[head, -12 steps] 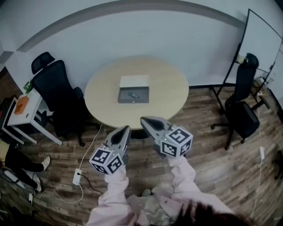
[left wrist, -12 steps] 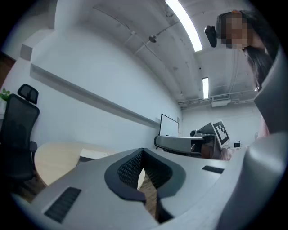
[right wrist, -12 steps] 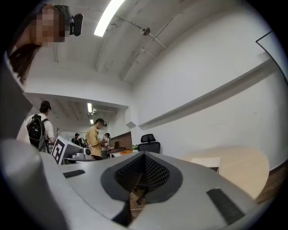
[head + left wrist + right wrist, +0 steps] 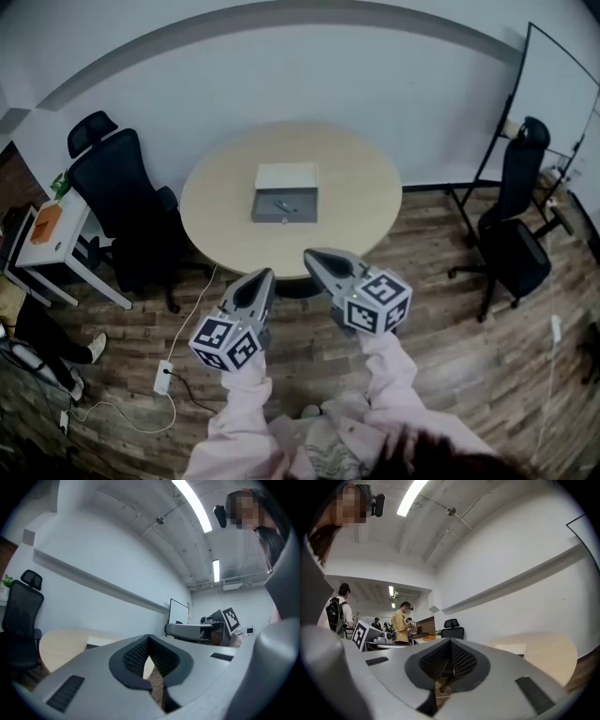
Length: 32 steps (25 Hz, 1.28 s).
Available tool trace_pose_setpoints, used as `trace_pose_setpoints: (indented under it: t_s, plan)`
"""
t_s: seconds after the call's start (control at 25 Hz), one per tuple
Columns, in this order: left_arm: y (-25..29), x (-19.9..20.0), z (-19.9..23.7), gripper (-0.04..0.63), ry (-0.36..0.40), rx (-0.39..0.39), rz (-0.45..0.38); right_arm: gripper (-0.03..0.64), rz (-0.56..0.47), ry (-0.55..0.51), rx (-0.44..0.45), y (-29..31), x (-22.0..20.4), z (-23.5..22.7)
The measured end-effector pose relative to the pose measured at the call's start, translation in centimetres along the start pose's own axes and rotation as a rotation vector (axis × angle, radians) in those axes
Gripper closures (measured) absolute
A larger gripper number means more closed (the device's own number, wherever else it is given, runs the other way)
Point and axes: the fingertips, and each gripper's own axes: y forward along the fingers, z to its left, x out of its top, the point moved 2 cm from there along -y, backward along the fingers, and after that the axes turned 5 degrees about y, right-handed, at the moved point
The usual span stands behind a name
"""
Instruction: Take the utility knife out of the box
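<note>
On the round wooden table (image 4: pixel 356 202) stands an open grey box (image 4: pixel 285 207) with its white lid (image 4: pixel 287 175) folded back. A small utility knife (image 4: pixel 282 204) lies inside the box. Both grippers hover over the floor, short of the table's near edge and apart from the box. My left gripper (image 4: pixel 262 275) is shut and holds nothing. My right gripper (image 4: pixel 310 254) is shut too, with nothing in it. The left gripper view shows its closed jaws (image 4: pixel 149 637) and the lid (image 4: pixel 97 641) beyond. In the right gripper view the jaws (image 4: pixel 451 641) meet, with the box (image 4: pixel 510 648) at the right.
Black office chairs stand left (image 4: pixel 122 202) and right (image 4: pixel 514 220) of the table. A white desk (image 4: pixel 56 239) is at the far left, a whiteboard (image 4: pixel 555 103) at the right. A power strip (image 4: pixel 164 375) and cable lie on the wood floor. People (image 4: pixel 401 623) stand behind.
Both grippers stay about where they were, still shut. A person at the left edge of the head view has shifted a little.
</note>
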Motion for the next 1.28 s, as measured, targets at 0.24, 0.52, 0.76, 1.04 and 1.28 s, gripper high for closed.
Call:
trace_pose_setpoints:
  t_s: [0.24, 0.52, 0.76, 1.04, 1.28]
  plan:
    - [0.6, -0.7, 0.8, 0.589, -0.011, 0.007, 0.007, 0.620, 0.029, -0.014, 0.018, 0.4, -0.7, -1.1]
    - [1.9, -1.3, 1.8, 0.589, -0.027, 0.041, 0.006, 0.620, 0.040, 0.007, 0.028, 0.8, -0.9, -3.5]
    - [2.7, -2.5, 1.8, 0.589, -0.053, 0.057, 0.004, 0.620, 0.054, 0.034, 0.030, 1.2, -1.3, -5.3]
    - [4.2, -2.5, 3.2, 0.589, -0.062, 0.062, 0.009, 0.620, 0.068, 0.033, 0.051, 2.7, -1.4, -6.2]
    - [5.3, -2.4, 5.0, 0.589, -0.060, 0.057, 0.034, 0.620, 0.079, 0.069, 0.057, 4.5, -1.4, -7.6]
